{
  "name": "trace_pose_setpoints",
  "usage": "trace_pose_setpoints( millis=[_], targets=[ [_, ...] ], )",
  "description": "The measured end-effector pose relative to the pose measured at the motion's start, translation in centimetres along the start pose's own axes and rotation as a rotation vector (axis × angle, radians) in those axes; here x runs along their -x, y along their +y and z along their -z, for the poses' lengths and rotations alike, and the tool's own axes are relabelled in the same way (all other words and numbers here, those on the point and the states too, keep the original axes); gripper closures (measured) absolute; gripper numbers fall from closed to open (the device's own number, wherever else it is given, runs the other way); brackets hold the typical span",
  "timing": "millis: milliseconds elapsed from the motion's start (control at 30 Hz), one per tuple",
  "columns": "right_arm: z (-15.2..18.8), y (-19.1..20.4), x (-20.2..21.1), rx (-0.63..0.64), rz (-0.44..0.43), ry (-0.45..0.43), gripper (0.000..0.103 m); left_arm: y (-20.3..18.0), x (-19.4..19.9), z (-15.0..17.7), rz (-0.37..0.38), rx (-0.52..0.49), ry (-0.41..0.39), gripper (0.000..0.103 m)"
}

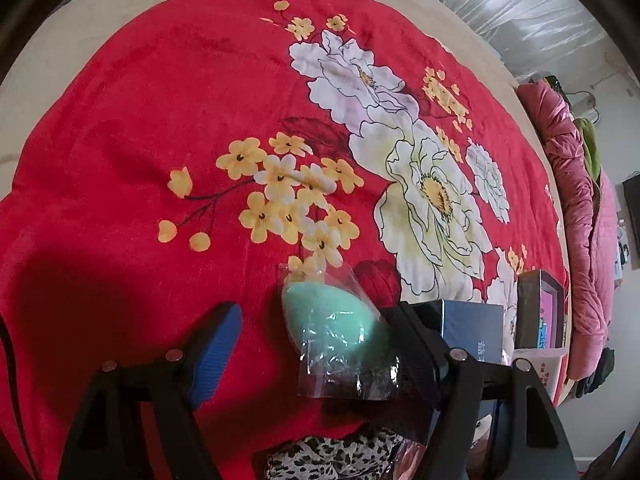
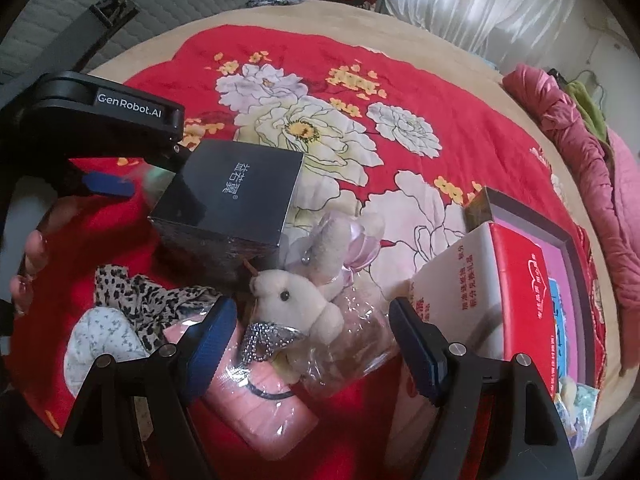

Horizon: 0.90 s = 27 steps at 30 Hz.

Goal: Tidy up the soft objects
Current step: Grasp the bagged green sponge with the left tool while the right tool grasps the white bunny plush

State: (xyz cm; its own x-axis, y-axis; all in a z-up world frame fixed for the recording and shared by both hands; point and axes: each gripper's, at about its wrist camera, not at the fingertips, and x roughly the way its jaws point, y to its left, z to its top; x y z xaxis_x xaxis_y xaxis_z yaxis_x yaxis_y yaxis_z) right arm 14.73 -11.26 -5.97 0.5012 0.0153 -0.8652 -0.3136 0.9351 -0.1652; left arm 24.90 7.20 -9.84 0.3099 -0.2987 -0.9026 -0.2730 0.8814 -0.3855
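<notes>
One green sponge (image 1: 334, 312), egg-shaped and sealed in a clear bag, lies on the red flowered blanket (image 1: 140, 120) between the fingers of the left gripper (image 1: 316, 344), whose jaws stand wide and do not press it. One plush rabbit (image 2: 296, 300), also in a clear bag, lies between the wide-spread fingers of the right gripper (image 2: 312, 344), untouched by either pad. Under and beside it sits one pink packet (image 2: 260, 408) in plastic, then one leopard-print cloth (image 2: 136, 292) and one white patterned cloth (image 2: 100, 336), perhaps a sock, though the view is too warped to be sure. Three boxes stand around: one black box (image 2: 228, 196), one red and white carton (image 2: 492, 280), one open box (image 2: 560, 248) with a pink inside.
</notes>
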Motion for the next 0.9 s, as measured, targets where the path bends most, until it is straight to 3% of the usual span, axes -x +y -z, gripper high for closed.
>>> trace_pose_setpoints(
  millis=[133, 300, 367, 667, 900],
  targets=[
    [0.1, 0.3, -0.1, 0.027, 0.006, -0.005, 0.038, -0.1, -0.3, -0.1, -0.003, 0.003, -0.003, 0.03],
    [0.2, 0.4, -0.2, 0.04, -0.002, -0.009, 0.046, -0.3, -0.6, -0.3, -0.008, 0.009, 0.0, 0.036],
    [0.1, 0.3, 0.1, 0.035, -0.03, -0.014, 0.062, -0.3, -0.7, -0.4, -0.007, 0.009, 0.003, 0.041],
    [0.6, -0.9, 1.4, -0.045, -0.108, -0.019, 0.063, -0.3, -0.8, -0.2, 0.012, 0.001, 0.004, 0.053],
    [1.3, -2.6, 3.8, -0.124, -0.186, -0.052, 0.063, -0.3, -0.2, 0.3, 0.018, -0.018, -0.006, 0.055]
  ],
)
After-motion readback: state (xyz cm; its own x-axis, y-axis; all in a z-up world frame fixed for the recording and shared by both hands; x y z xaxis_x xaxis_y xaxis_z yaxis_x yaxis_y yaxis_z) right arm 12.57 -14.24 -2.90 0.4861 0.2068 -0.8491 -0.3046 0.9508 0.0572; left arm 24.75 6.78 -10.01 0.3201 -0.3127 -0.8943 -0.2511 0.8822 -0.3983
